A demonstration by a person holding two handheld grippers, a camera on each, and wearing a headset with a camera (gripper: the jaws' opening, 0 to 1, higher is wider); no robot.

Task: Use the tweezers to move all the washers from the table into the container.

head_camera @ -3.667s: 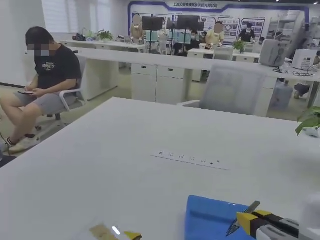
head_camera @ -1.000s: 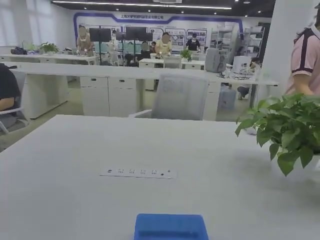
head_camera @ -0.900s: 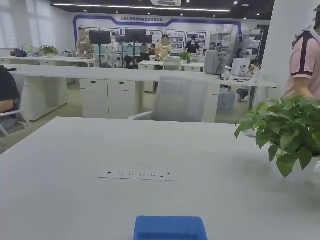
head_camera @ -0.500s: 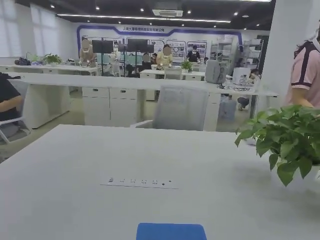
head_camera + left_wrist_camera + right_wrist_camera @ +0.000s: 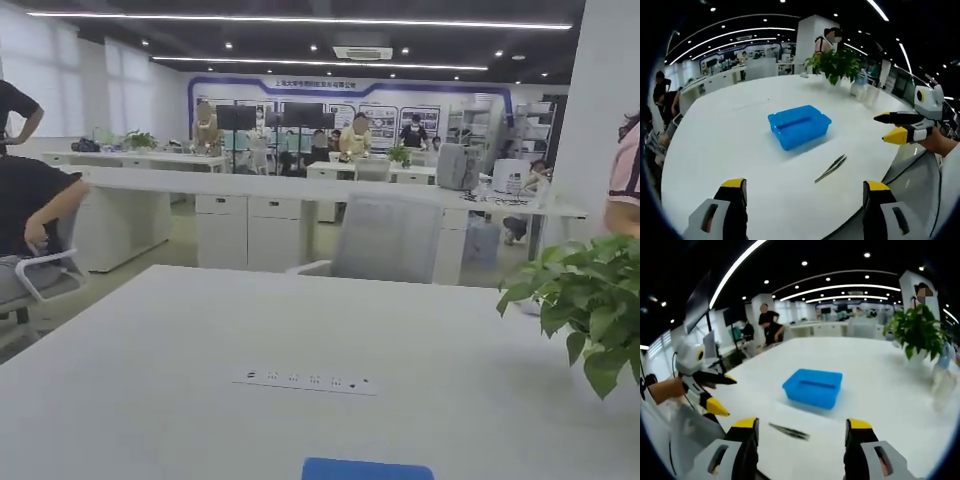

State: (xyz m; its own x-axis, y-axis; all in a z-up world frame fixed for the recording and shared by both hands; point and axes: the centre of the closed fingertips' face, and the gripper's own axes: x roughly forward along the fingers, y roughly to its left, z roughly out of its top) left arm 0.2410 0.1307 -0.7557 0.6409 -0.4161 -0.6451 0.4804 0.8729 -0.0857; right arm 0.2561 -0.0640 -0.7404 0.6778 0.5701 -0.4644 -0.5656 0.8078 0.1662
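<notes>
Open-plan office, desks and people far back. Wide white table [image 5: 730,145] has broad free surface on every side of the container, and its near edge runs just under both grippers. Potted plant [image 5: 590,300] sits far right. Blue container [image 5: 799,126] stands mid-table, alone. Left gripper [image 5: 803,186] and right gripper [image 5: 801,423] hover at the near edge, jaws spread, gripping nothing. Tweezers [image 5: 831,168] lie flat between container and jaws, untouched.
</notes>
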